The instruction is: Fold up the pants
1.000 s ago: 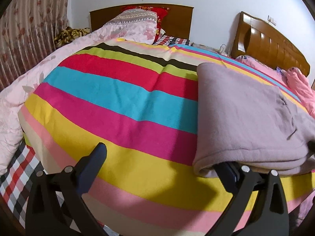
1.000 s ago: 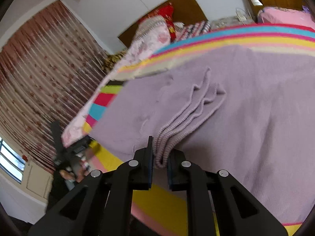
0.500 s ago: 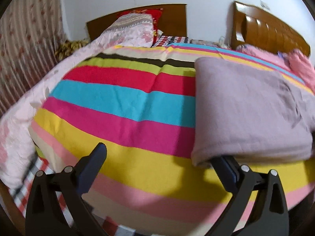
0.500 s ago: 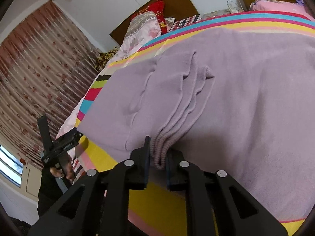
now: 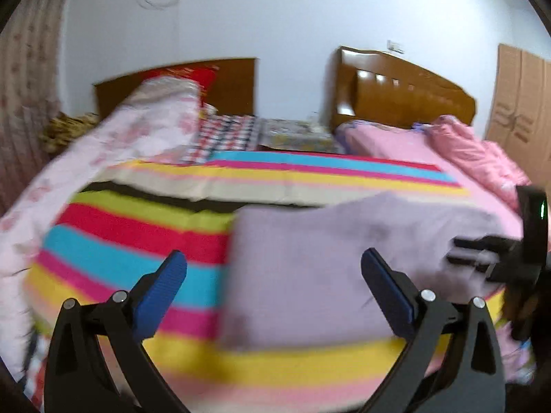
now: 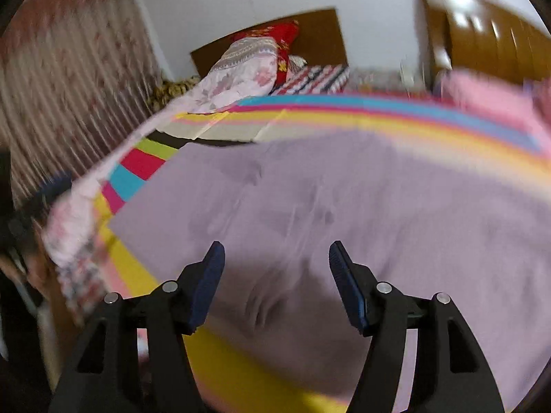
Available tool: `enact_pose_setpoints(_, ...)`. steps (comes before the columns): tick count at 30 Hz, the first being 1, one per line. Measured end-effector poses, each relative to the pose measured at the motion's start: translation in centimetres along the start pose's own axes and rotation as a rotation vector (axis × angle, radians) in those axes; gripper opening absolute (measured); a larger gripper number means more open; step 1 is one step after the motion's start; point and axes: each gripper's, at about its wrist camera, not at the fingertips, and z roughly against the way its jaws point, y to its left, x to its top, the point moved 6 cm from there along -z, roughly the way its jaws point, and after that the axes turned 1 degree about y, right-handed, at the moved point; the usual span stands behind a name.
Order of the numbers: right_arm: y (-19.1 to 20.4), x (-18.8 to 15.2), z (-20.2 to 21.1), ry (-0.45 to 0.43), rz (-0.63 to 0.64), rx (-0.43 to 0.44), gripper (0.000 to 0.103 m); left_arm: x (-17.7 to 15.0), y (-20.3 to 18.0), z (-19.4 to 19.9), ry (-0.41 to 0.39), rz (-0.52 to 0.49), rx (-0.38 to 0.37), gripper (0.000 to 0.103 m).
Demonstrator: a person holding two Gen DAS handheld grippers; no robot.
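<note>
Two views, both motion-blurred. Left wrist view: the left gripper [image 5: 273,270] hangs with its blue-padded fingers [image 5: 162,285] spread wide and nothing between them. Beyond it the folded lilac knit pants [image 5: 330,268] lie on the multicoloured striped bedspread [image 5: 137,237], toward the near edge of the bed and right of its middle. The pants' left edge runs straight across the stripes. The right gripper [image 5: 482,258] shows at the far right edge of the pants, dark and blurred. A pink floral quilt [image 5: 113,151] lies along the left edge of the bed; two brown wooden headboards [image 5: 409,98] stand at the far end.

Right wrist view: the right gripper [image 6: 275,275] is parted, holding nothing, just above the pants [image 6: 344,213], which lie flat with a small pucker [image 6: 265,306] near the bed's near edge.
</note>
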Motion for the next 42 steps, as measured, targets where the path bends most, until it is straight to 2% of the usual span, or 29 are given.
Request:
enact_pose_setpoints(3,2.3,2.5,-2.5,0.052,0.134,0.011,0.062,3.2,-2.9,-7.3,0.124,-0.01,-0.084,0.101)
enact_pose_setpoints(5,2.7,3.2,-4.5,0.099,0.161,0.012,0.064,3.4,-3.4,-11.5,0.209,-0.021,-0.054,0.101)
enact_pose_setpoints(7,2.2,3.4,-7.2,0.168,0.186,-0.017,0.069,2.9,-2.8,-15.6,0.299,-0.033,0.003,0.101)
enact_pose_setpoints(9,1.4,2.8,-9.2,0.232,0.213,-0.039,0.073,0.9,-1.2,-19.1,0.406,-0.015,0.063,0.101)
enact_pose_setpoints(10,1.0,2.6,-9.4,0.211,0.219,-0.021,0.074,-0.5,-0.7,-19.9,0.43,0.006,0.056,0.102)
enact_pose_setpoints(12,0.5,2.2,-9.1,0.175,0.198,0.015,0.074,-1.1,-0.5,-19.8,0.347,-0.003,0.038,0.102)
enact_pose_setpoints(18,0.0,2.2,-8.9,0.148,0.169,0.022,0.074,-1.0,-0.4,-19.4,0.344,-0.013,0.068,0.102)
enact_pose_setpoints(19,-0.2,2.2,-8.7,0.152,0.165,-0.007,0.075,-0.9,-0.4,-19.4,0.342,-0.014,0.072,0.102)
enact_pose_setpoints(20,-0.5,2.1,-8.4,0.158,0.165,-0.052,0.082,-0.6,-0.6,-19.7,0.338,-0.016,0.075,0.102)
enact_pose_setpoints(22,-2.0,1.7,-6.6,0.158,0.141,-0.188,0.084,-0.1,-0.5,-19.2,0.31,-0.017,0.116,0.102)
enact_pose_setpoints(24,-3.4,1.1,-3.8,0.109,0.075,-0.167,0.086,0.8,-0.3,-17.7,0.24,0.003,0.224,0.101)
enact_pose_setpoints(25,-4.2,0.6,-2.7,0.094,0.044,-0.145,0.087,1.5,-1.0,-16.2,0.187,0.019,0.223,0.101)
enact_pose_setpoints(28,-6.1,-1.2,-1.0,0.111,0.042,-0.181,0.086,2.0,-5.1,-12.5,0.114,0.044,0.084,0.101)
enact_pose_setpoints(30,-7.6,-2.5,-0.3,0.122,0.079,-0.281,0.086,1.0,-8.2,-11.4,0.121,0.04,0.008,0.101)
enact_pose_setpoints(31,-8.4,-3.0,-0.2,0.128,0.085,-0.316,0.087,-0.1,-10.3,-11.3,0.15,0.016,-0.036,0.101)
enact_pose_setpoints(33,-10.0,-4.2,-0.2,0.147,0.075,-0.356,0.087,-2.5,-13.7,-11.9,0.215,-0.049,-0.072,0.101)
enact_pose_setpoints(36,-11.6,-5.2,0.1,0.133,0.024,-0.339,0.089,-5.2,-16.1,-13.4,0.277,-0.146,-0.05,0.101)
enact_pose_setpoints(37,-12.1,-5.5,0.3,0.13,0.013,-0.34,0.089,-6.1,-16.4,-14.2,0.305,-0.178,-0.016,0.101)
enact_pose_setpoints(38,-12.6,-5.8,0.8,0.124,0.005,-0.348,0.089,-6.6,-16.7,-14.7,0.3,-0.205,0.009,0.102)
enact_pose_setpoints(40,-13.4,-5.9,2.2,0.096,-0.009,-0.38,0.089,-6.5,-16.8,-14.6,0.292,-0.209,0.015,0.102)
enact_pose_setpoints(42,-13.6,-6.2,4.6,0.027,-0.032,-0.381,0.09,-6.5,-16.8,-14.9,0.298,-0.2,0.005,0.102)
